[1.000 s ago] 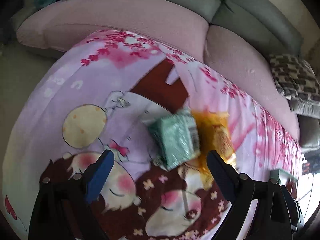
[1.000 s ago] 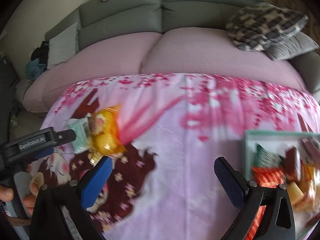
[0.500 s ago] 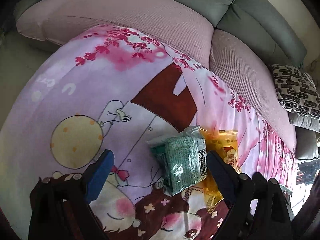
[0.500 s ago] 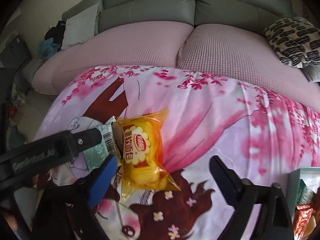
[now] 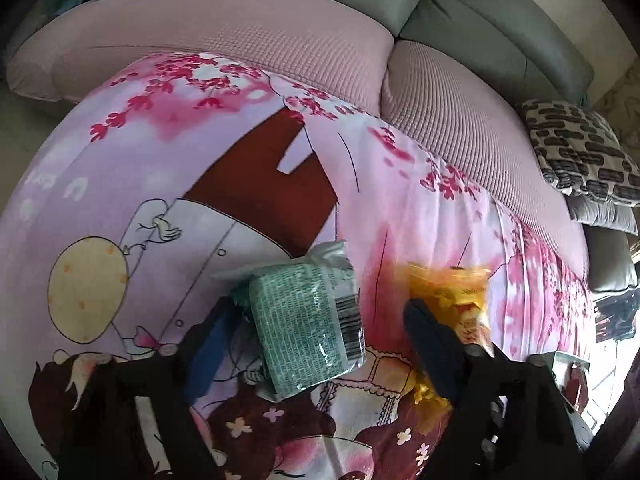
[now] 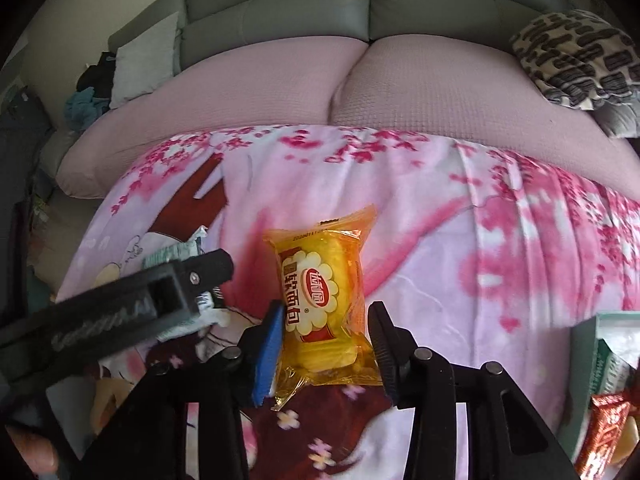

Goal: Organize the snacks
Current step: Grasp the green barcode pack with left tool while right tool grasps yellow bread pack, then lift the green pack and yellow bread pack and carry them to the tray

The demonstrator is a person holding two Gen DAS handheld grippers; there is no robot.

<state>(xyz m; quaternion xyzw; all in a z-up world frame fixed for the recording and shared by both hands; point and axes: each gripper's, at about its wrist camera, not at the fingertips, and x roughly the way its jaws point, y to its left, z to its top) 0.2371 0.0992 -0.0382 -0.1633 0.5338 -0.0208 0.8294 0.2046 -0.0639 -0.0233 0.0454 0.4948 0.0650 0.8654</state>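
In the left wrist view the left gripper (image 5: pixel 312 344) is closing around the green packet (image 5: pixel 306 322) mid-blanket (image 5: pixel 140 168), not yet pinching; a shallow bite could let it slip. In the right wrist view the right gripper (image 6: pixel 326 344) is closing, its pads at the sides of the yellow bread packet (image 6: pixel 322 304); squeezing may crush it. The tray (image 6: pixel 586 360) at the blanket's right edge holds wrapped snacks.

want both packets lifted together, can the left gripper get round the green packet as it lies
Probably yes: the green packet already lies between the closing left gripper jaws, with the yellow bread packet outside them.
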